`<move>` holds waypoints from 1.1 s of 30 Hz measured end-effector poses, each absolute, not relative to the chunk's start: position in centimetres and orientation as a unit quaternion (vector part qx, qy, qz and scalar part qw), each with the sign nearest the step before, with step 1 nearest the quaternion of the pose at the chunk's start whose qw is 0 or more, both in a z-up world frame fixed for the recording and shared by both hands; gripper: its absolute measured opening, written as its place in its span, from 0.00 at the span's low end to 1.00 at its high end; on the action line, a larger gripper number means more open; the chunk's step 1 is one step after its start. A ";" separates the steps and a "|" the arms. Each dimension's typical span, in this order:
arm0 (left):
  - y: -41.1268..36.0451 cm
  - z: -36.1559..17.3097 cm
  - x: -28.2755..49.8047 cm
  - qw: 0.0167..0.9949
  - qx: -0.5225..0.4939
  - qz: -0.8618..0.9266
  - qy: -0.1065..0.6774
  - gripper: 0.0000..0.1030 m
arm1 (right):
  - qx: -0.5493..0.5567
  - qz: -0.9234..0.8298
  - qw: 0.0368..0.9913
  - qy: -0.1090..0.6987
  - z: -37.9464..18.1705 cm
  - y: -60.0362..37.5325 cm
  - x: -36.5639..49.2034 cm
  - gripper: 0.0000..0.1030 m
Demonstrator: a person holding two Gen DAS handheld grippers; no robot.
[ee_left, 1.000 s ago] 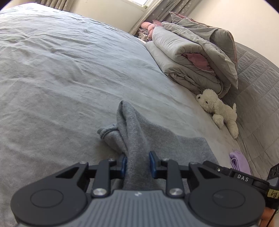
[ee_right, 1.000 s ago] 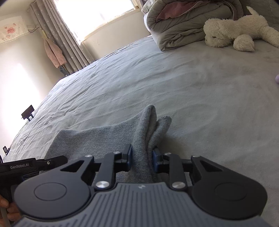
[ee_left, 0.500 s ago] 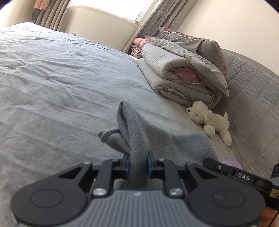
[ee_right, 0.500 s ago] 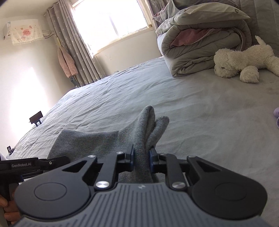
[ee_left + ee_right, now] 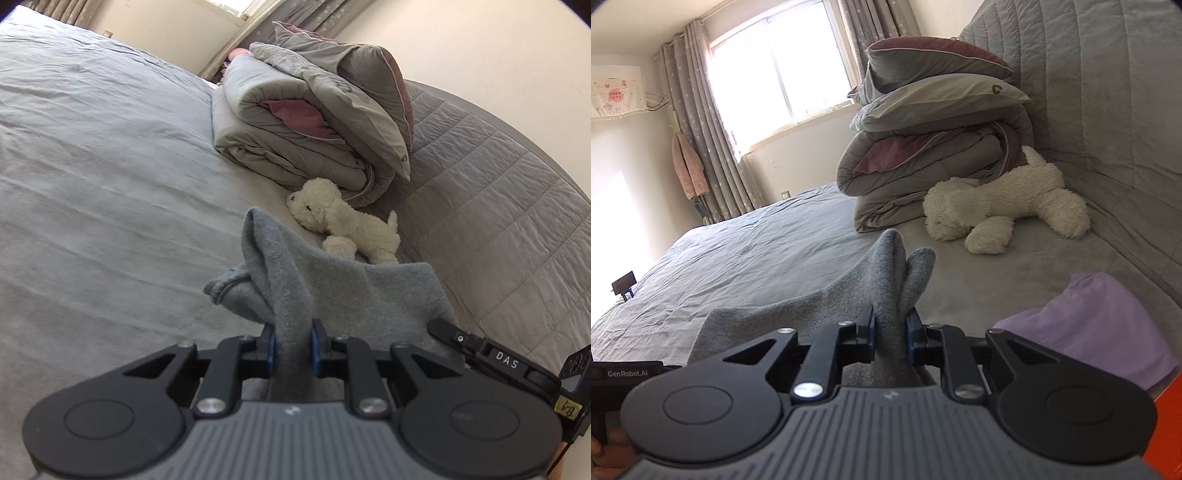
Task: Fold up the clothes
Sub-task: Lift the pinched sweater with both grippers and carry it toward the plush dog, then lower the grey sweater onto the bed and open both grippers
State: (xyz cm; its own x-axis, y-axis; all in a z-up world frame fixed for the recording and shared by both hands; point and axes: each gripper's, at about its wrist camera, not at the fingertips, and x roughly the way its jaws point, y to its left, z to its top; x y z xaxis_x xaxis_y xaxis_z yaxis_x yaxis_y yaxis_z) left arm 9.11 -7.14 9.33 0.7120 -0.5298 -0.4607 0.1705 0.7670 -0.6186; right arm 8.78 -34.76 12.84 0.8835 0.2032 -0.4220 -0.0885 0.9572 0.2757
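A grey knit garment [image 5: 317,284] is held up off the bed between the two grippers, its edge stretched from one to the other. My left gripper [image 5: 292,345] is shut on a bunched corner that pokes up past the fingers. In the right wrist view the same garment [image 5: 827,306] runs off to the left, and my right gripper [image 5: 891,334] is shut on its other corner, two folds sticking up beyond the pads. The right gripper's body [image 5: 498,360] shows at the lower right of the left wrist view.
The wide grey bed sheet [image 5: 92,177] spreads to the left. A folded grey-and-pink duvet with pillows [image 5: 306,125] and a white plush dog [image 5: 343,221] lie ahead by the quilted headboard [image 5: 498,206]. A purple cloth [image 5: 1097,325] lies to the right, beside an orange object [image 5: 1167,424].
Both grippers have pinched tighter on the grey garment, lifted it, and carried it toward the plush dog and duvet, which now look nearer. The purple cloth has come into the right wrist view.
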 end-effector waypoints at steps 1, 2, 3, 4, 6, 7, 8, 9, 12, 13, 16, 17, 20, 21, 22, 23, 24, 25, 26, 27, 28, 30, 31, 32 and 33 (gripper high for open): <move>-8.9 9.3 9.4 0.880 -0.278 -0.207 0.326 0.17 | 0.122 0.065 0.964 0.229 13.0 -36.2 9.0 0.18; -10.5 9.4 9.8 0.877 -0.277 -0.215 0.329 0.17 | 0.118 0.058 0.964 0.230 13.1 -37.6 9.2 0.18; -11.7 9.6 10.4 0.874 -0.277 -0.222 0.331 0.17 | 0.118 0.052 0.965 0.230 13.3 -39.0 9.4 0.18; -13.2 9.6 11.1 0.872 -0.277 -0.230 0.331 0.17 | 0.118 0.047 0.965 0.231 13.4 -40.3 9.7 0.18; -15.9 9.6 12.4 0.868 -0.280 -0.242 0.331 0.17 | 0.123 0.035 0.963 0.236 13.6 -43.4 10.3 0.18; -16.7 9.5 13.0 0.866 -0.282 -0.246 0.332 0.17 | 0.127 0.029 0.962 0.239 13.5 -44.6 10.7 0.18; -17.8 9.2 13.6 0.861 -0.287 -0.249 0.338 0.17 | 0.128 0.023 0.962 0.242 13.4 -45.8 11.0 0.17; -18.9 8.9 14.2 0.856 -0.292 -0.252 0.343 0.17 | 0.128 0.015 0.961 0.245 13.1 -47.1 11.4 0.18; -21.2 7.8 15.4 0.848 -0.297 -0.253 0.360 0.17 | 0.120 -0.001 0.959 0.257 12.3 -49.5 12.5 0.17; -21.9 7.4 15.7 0.845 -0.299 -0.253 0.364 0.17 | 0.117 -0.004 0.958 0.262 12.0 -50.1 12.9 0.17; -23.2 6.2 16.6 0.843 -0.298 -0.247 0.373 0.17 | 0.106 -0.012 0.955 0.276 10.9 -51.6 14.1 0.17; -23.6 5.9 16.9 0.843 -0.297 -0.245 0.376 0.17 | 0.103 -0.013 0.954 0.280 10.5 -51.9 14.4 0.17; -24.3 4.7 17.5 0.849 -0.289 -0.231 0.377 0.17 | 0.096 -0.017 0.950 0.295 9.1 -52.7 15.5 0.17; -24.4 4.3 17.7 0.851 -0.287 -0.227 0.377 0.17 | 0.097 -0.020 0.949 0.299 8.6 -52.9 15.7 0.17; -24.5 3.9 17.9 0.852 -0.284 -0.224 0.378 0.18 | 0.098 -0.023 0.947 0.306 7.8 -53.2 16.0 0.17; -24.7 3.6 18.1 0.854 -0.281 -0.222 0.377 0.18 | 0.098 -0.027 0.944 0.313 7.0 -53.4 16.2 0.17; -24.7 3.4 18.2 0.857 -0.277 -0.225 0.373 0.20 | 0.096 -0.032 0.942 0.319 6.2 -53.5 16.5 0.17; -24.8 3.2 18.2 0.859 -0.272 -0.227 0.369 0.21 | 0.093 -0.034 0.942 0.322 5.5 -53.6 16.6 0.18; -24.8 3.1 18.2 0.861 -0.266 -0.230 0.367 0.25 | 0.090 -0.037 0.941 0.324 4.8 -53.7 16.7 0.19; -24.8 3.0 18.2 0.863 -0.263 -0.227 0.366 0.34 | 0.091 -0.037 0.942 0.322 4.2 -53.8 16.8 0.20; -24.8 3.0 18.2 0.865 -0.261 -0.224 0.366 0.37 | 0.095 -0.039 0.942 0.319 3.9 -53.9 16.8 0.24; -24.6 3.2 18.0 0.865 -0.261 -0.220 0.367 0.41 | 0.112 -0.044 0.943 0.310 4.2 -54.3 16.5 0.38; -24.5 3.6 17.9 0.867 -0.258 -0.217 0.367 0.42 | 0.121 -0.047 0.943 0.305 4.5 -54.5 16.2 0.46; -24.4 4.0 17.8 0.869 -0.255 -0.213 0.366 0.44 | 0.127 -0.050 0.945 0.298 4.9 -54.6 15.8 0.48; -24.2 4.6 17.5 0.875 -0.248 -0.207 0.360 0.46 | 0.127 -0.052 0.949 0.285 5.4 -54.6 15.1 0.49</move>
